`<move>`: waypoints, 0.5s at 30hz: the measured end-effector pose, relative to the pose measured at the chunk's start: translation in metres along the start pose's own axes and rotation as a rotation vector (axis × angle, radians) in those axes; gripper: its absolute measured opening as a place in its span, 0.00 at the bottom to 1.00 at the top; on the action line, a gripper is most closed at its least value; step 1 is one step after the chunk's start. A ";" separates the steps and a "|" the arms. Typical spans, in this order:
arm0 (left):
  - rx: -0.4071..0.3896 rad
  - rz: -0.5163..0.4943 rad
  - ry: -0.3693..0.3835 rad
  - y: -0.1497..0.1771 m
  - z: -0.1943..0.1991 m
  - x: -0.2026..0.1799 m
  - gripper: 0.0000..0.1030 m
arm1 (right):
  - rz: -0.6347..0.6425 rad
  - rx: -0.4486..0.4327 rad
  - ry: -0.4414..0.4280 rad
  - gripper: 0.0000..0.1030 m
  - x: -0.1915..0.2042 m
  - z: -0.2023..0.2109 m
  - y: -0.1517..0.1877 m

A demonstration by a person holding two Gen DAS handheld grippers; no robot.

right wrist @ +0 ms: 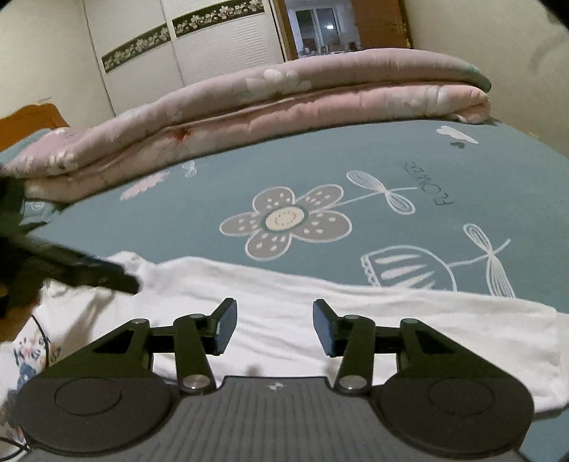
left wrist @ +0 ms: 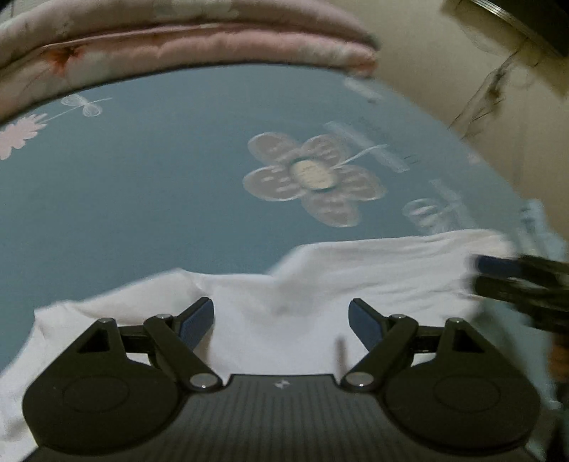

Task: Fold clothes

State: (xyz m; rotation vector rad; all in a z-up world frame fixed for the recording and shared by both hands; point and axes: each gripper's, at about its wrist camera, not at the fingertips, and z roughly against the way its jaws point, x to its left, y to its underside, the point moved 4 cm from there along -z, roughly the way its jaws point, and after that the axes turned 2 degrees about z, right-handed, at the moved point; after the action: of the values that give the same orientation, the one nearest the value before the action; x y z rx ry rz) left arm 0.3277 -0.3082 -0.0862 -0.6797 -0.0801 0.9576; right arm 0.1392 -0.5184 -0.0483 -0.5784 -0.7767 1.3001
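Note:
A white garment [left wrist: 355,280] lies spread and rumpled on the blue flower-print bed sheet [left wrist: 142,177]. In the left wrist view my left gripper [left wrist: 281,314] hovers over the cloth, jaws wide and nothing between the blue pads. My right gripper [left wrist: 478,275] shows blurred at the garment's right edge. In the right wrist view the right gripper [right wrist: 274,321] is open above the white garment [right wrist: 391,320], pads apart with no fabric pinched. The left gripper [right wrist: 124,280] is a dark blur at the cloth's left corner. A coloured print [right wrist: 32,355] shows on the fabric at the lower left.
A folded pink quilt [right wrist: 284,103] lies along the far side of the bed. Behind it are a white wardrobe [right wrist: 213,46] and a wooden doorway [right wrist: 341,28]. A wall [left wrist: 462,89] borders the bed on the right of the left wrist view.

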 end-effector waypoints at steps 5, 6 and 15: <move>-0.052 0.025 -0.005 -0.026 -0.021 0.011 0.81 | -0.020 -0.012 0.010 0.54 -0.008 0.009 0.005; -0.061 0.037 -0.019 -0.034 -0.017 0.012 0.81 | -0.033 -0.014 0.008 0.54 -0.013 0.009 0.006; -0.078 0.097 0.101 -0.024 0.054 0.029 0.90 | -0.115 -0.022 0.019 0.58 -0.042 0.006 0.007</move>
State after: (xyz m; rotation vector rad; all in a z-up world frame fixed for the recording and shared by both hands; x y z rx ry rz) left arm 0.3435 -0.2685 -0.0366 -0.8085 0.0047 1.0152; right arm 0.1265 -0.5582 -0.0568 -0.5554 -0.7981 1.1799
